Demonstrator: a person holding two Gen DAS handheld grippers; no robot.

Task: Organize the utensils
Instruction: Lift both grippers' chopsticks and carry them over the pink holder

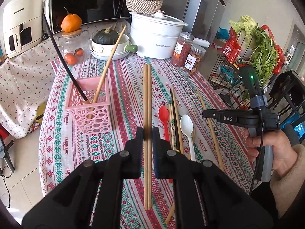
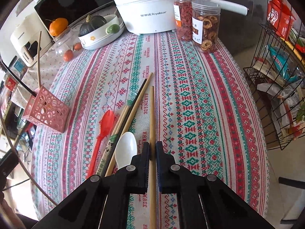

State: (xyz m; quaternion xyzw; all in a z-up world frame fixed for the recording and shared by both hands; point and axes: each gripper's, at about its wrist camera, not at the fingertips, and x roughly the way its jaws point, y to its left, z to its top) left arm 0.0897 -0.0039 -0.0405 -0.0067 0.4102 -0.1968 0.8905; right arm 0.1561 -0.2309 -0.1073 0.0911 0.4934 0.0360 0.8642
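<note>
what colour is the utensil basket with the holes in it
Pink; the basket shows best in the left wrist view, with a wooden and a black chopstick standing in it.

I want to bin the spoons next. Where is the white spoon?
The white spoon lies on the tablecloth just left of the right claw, beside loose chopsticks, with the red spoon further left.

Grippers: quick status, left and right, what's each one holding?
Left gripper: shut on a pair of wooden chopsticks.
Right gripper: shut on a single wooden chopstick.
</note>
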